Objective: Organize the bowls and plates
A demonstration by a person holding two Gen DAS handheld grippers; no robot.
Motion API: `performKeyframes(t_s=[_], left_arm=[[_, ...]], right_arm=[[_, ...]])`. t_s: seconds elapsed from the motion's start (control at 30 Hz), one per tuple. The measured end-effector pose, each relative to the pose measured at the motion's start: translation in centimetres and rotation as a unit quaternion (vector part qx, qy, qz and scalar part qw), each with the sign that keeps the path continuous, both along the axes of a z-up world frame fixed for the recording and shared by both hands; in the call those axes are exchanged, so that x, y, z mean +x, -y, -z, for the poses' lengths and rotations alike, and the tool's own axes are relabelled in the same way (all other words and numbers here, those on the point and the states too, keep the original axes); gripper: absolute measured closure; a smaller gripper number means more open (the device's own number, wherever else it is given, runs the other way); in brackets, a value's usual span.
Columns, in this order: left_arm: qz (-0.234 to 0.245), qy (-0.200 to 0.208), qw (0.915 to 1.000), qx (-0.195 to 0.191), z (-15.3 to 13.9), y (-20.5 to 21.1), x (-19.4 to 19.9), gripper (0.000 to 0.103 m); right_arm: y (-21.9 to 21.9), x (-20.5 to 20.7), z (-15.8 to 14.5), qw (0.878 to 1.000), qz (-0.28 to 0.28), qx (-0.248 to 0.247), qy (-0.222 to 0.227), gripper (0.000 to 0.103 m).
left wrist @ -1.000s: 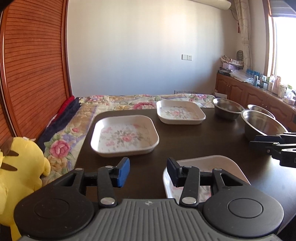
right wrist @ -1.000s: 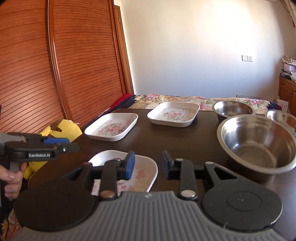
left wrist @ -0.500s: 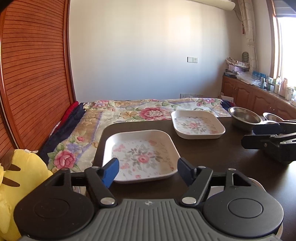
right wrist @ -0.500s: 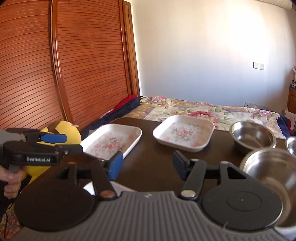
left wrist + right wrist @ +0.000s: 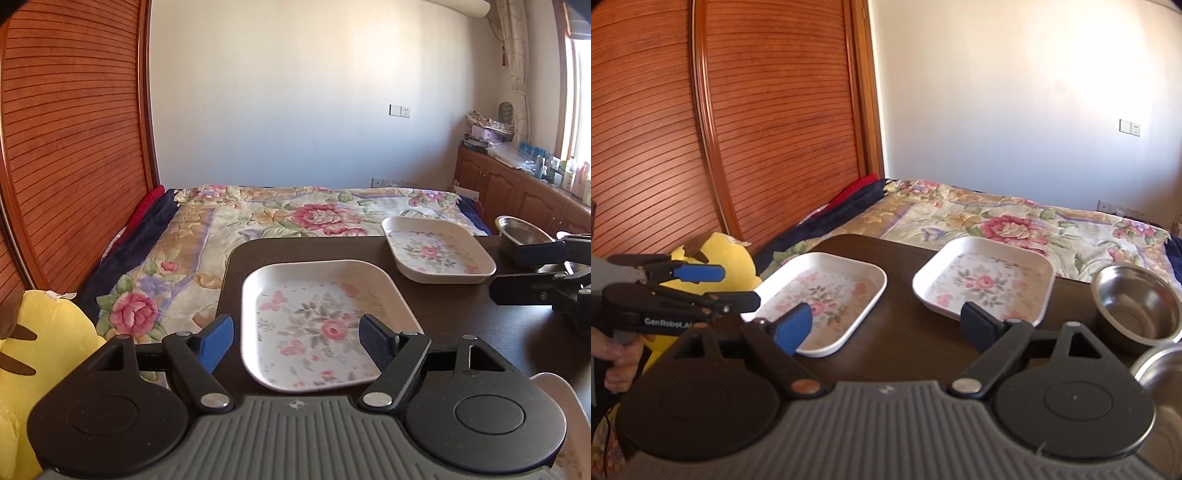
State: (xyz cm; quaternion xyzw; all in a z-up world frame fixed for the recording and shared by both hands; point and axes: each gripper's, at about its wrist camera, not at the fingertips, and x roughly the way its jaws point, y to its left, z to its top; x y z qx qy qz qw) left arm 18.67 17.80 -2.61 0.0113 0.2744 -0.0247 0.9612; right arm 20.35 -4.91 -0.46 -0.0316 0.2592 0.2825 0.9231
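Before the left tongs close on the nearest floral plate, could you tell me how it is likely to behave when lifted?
The near floral plate looks rigid, so it should hold its shape. Its glossy raised rim may slip between the open left tongs. Gripped at one edge, the wide shallow plate will probably tilt, and it may slide on the smooth dark table.

Our left gripper (image 5: 295, 343) hangs with jaws spread wide over the near floral plate (image 5: 325, 321) at the table's (image 5: 461, 314) left edge; a second floral plate (image 5: 436, 249) sits toward the far edge, a steel bowl (image 5: 517, 230) beside it, the right gripper (image 5: 532, 269) at the right
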Motion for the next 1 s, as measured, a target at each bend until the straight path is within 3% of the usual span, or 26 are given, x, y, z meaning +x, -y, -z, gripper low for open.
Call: performKeyframes(t_s=[0.13,0.3,0.53,0.77,1.0], left_arm=[[0.004,-0.003,1.0,0.006,0.3,-0.6,0.9,0.025],[0.007,-0.014,0.9998,0.012,0.8,-1.6,2.5,0.026],[0.009,-0.038,0.9992,-0.002,2.0,-2.8,4.7,0.046],[-0.002,-0.057,0.9982,-0.017,3.1,-4.0,5.9,0.065],[0.001,-0.06,0.9979,-0.025,3.5,-4.3,6.0,0.07]], right_arm=[[-1.0,1.3,0.3,1.0,-0.006,0.004,-0.021,0.016],[-2.2,2.8,1.0,0.999,-0.011,0.01,-0.049,0.026],[-3.9,5.1,2.6,0.995,-0.016,0.012,-0.101,0.052],[-4.8,6.6,3.8,0.991,-0.018,0.004,-0.135,0.065],[-5.5,7.0,4.4,0.99,-0.022,-0.01,-0.141,0.075]])
